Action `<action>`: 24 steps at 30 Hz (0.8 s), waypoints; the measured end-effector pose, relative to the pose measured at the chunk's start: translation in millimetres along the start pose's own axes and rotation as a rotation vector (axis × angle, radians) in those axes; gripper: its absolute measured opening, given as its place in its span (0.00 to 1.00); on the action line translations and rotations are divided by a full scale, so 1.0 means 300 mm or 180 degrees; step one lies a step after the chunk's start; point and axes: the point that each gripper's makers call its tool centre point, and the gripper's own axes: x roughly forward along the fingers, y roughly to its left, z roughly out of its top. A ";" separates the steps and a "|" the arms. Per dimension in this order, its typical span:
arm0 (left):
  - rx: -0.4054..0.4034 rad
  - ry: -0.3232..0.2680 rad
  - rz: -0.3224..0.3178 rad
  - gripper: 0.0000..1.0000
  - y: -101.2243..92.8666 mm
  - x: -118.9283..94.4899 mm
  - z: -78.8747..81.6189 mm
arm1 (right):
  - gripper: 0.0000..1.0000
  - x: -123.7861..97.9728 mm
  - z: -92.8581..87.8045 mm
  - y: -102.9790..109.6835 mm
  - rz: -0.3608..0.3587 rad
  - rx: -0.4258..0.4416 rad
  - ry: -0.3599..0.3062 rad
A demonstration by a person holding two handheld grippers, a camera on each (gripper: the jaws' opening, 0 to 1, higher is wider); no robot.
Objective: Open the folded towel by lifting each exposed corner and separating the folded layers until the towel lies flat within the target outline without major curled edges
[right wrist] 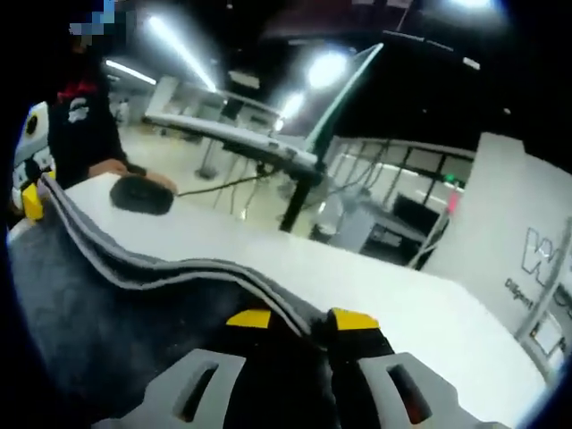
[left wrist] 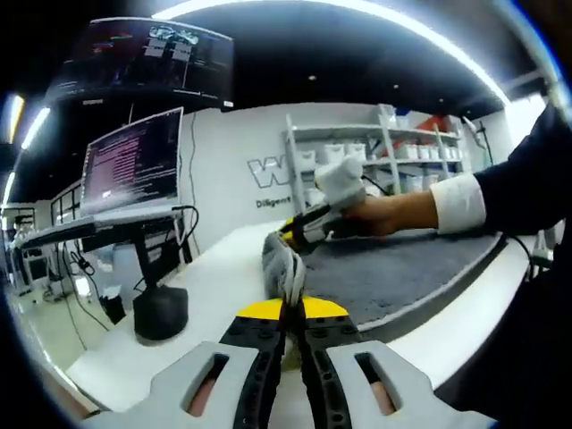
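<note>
Left gripper [left wrist: 293, 315] jaws clamp grey towel [left wrist: 393, 268] edge near white table [left wrist: 206, 295] edge. Right gripper [right wrist: 299, 323] pinches towel hem; pinch point partly hidden.

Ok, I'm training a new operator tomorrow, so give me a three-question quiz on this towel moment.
1. True or false: both claws are shut on the grey towel.
2. The towel edge between the two claws is: A) lying flat B) lifted off the table C) rolled into a ball.
3. What stands on the white table beside the towel?

Key: 1 true: left claw, right claw. 2 B. 3 A laptop stand.
</note>
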 end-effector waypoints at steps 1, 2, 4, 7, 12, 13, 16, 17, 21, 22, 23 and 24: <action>0.0015 0.0022 0.0006 0.04 0.002 0.001 -0.005 | 0.19 0.006 0.004 0.000 0.0016 0.0045 -0.0046; 0.0018 0.0027 0.0009 0.04 0.003 0.001 -0.007 | 0.21 0.009 0.002 -0.005 0.0004 0.0060 -0.0066; 0.0020 0.0021 0.0002 0.04 0.003 0.002 -0.008 | 0.25 -0.004 -0.006 -0.003 -0.0030 0.0108 -0.0103; 0.0029 0.0011 0.0011 0.04 0.005 0.003 -0.005 | 0.30 -0.009 0.008 -0.008 -0.0078 0.0127 -0.0160; 0.0078 0.0008 0.0019 0.04 0.004 0.004 0.000 | 0.38 -0.014 0.011 0.004 -0.0110 -0.0010 -0.0197; 0.0080 -0.0005 0.0022 0.04 0.004 0.003 0.004 | 0.39 -0.017 0.019 0.002 -0.0132 -0.0020 -0.0220; 0.0091 -0.0016 0.0028 0.04 0.004 0.002 0.008 | 0.47 -0.020 0.029 -0.007 -0.0153 0.0008 -0.0271; 0.0094 -0.0025 0.0031 0.04 0.005 0.002 0.010 | 0.50 -0.021 0.031 -0.011 -0.0155 0.0043 -0.0290; 0.0083 -0.0108 0.0089 0.07 0.018 0.003 0.030 | 0.51 -0.015 0.019 -0.002 -0.0132 0.0050 -0.0260; 0.0086 -0.0118 0.0095 0.07 0.019 0.003 0.034 | 0.51 -0.014 0.017 0.000 -0.0118 0.0056 -0.0250; 0.0106 -0.0138 0.0120 0.08 0.023 0.002 0.040 | 0.49 -0.011 0.019 0.004 -0.0092 0.0064 -0.0247; 0.0130 -0.0158 0.0138 0.09 0.024 0.000 0.046 | 0.47 -0.009 0.018 0.009 -0.0076 0.0060 -0.0241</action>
